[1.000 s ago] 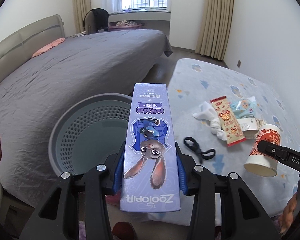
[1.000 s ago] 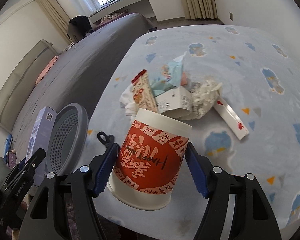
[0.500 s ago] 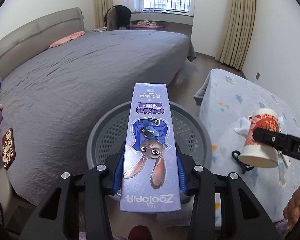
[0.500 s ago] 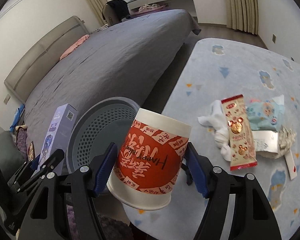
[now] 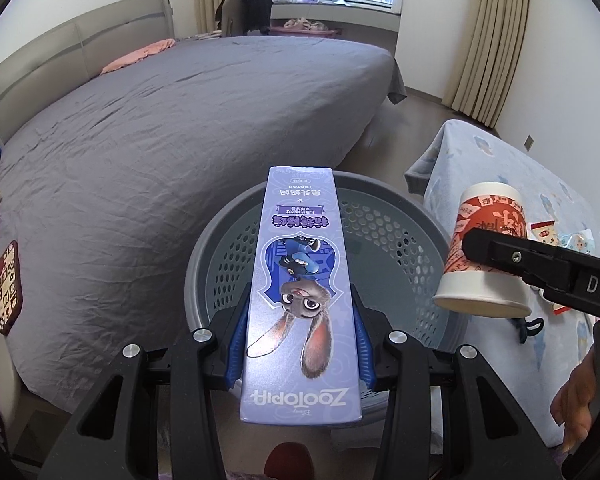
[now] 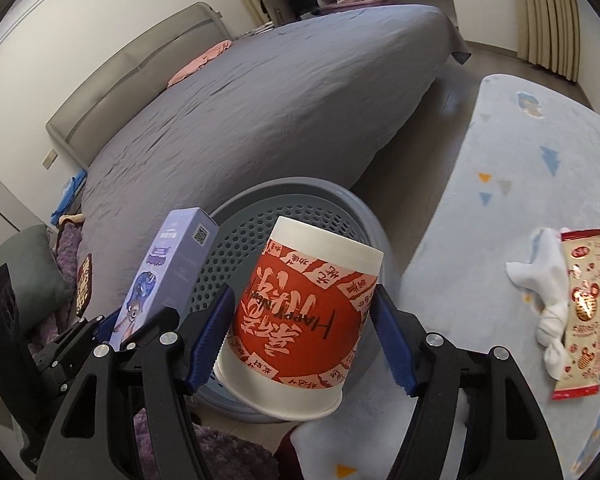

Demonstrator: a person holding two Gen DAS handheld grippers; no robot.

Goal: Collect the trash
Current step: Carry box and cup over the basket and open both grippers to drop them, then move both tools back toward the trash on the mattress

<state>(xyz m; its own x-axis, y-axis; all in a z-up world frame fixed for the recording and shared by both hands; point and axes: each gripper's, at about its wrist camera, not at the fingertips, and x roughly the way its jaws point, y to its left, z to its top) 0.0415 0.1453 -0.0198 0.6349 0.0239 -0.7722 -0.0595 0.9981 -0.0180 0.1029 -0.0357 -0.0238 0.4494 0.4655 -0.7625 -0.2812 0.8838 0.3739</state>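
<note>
My left gripper (image 5: 300,344) is shut on a long purple Zootopia box (image 5: 300,288) and holds it over the grey perforated basket (image 5: 396,236). The box also shows in the right wrist view (image 6: 168,272). My right gripper (image 6: 304,332) is shut on a red and white paper cup (image 6: 300,316), upside down, above the basket's right rim (image 6: 364,212). The cup also shows in the left wrist view (image 5: 486,252), right of the box.
A big grey bed (image 5: 140,128) lies behind the basket. A low table with a light blue cloth (image 6: 512,184) stands to the right, bearing a snack wrapper (image 6: 584,312), a knotted white cloth (image 6: 548,308) and a black clip (image 5: 528,326).
Both grippers have moved left from the table toward the basket. The box now hangs over the basket's middle and the cup over its right rim.
</note>
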